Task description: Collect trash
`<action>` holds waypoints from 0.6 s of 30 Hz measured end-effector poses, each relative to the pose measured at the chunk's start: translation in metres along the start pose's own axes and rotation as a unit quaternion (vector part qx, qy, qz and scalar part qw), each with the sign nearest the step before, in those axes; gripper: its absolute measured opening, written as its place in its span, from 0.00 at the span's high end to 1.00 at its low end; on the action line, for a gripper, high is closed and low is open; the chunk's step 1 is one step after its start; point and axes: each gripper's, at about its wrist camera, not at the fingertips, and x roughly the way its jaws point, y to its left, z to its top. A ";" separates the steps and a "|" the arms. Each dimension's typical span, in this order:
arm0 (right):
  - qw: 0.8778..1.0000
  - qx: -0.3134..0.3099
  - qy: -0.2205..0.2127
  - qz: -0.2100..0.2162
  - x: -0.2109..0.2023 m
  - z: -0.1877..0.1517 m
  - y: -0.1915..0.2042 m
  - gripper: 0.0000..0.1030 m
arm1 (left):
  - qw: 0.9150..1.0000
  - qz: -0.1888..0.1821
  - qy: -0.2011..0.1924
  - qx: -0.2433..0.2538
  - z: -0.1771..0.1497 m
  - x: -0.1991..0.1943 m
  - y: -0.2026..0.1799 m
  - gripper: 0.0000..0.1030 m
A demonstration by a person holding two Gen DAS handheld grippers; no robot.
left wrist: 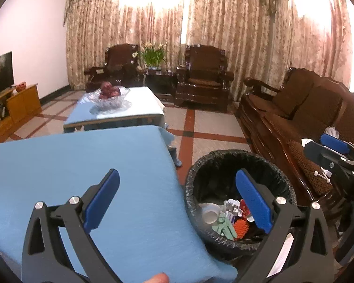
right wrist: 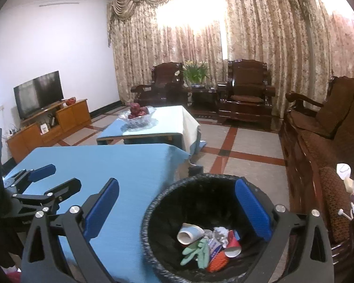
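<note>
- Trash bin (left wrist: 240, 188) — black-lined, sitting at the lower right of the left wrist view and bottom centre of the right wrist view, just beside the near corner of the blue-covered table (left wrist: 94, 165).
- Contents — a white paper cup (right wrist: 188, 232), a pale green glove (right wrist: 197, 251), crumpled wrappers and an orange piece (right wrist: 218, 260) are lying at the bottom of the liner.
- Left gripper (left wrist: 177, 200) — jaws standing wide apart, nothing between the blue pads; one pad is showing over the table, the other over the bin mouth.
- Right gripper (right wrist: 177, 206) — jaws likewise spread wide and carrying nothing, framing the bin from above.
- Remaining candidates — small white items (left wrist: 322, 173) and a crumpled white piece are lying on the sofa seat (left wrist: 302, 151) at the right edge of both views; what they are I cannot tell.
- Table status — the near table top is showing no litter; the far table is bearing only a glass bowl of fruit (left wrist: 109, 96), not trash.
- Handling note — judging the drop as complete, the next pick is likely calling for the right gripper: approaching the sofa items low, closing on one piece at a time, and keeping the bin rim clear while carrying back.
</note>
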 end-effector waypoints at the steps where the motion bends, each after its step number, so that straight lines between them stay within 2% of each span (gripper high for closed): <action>1: 1.000 -0.002 -0.002 0.002 -0.002 0.001 0.002 0.06 | 1.000 0.003 -0.005 0.002 0.001 -0.006 0.001 0.07; 18: 0.998 -0.047 -0.028 0.024 -0.030 0.008 0.042 0.06 | 0.998 0.032 -0.053 -0.015 0.009 -0.073 0.017 0.06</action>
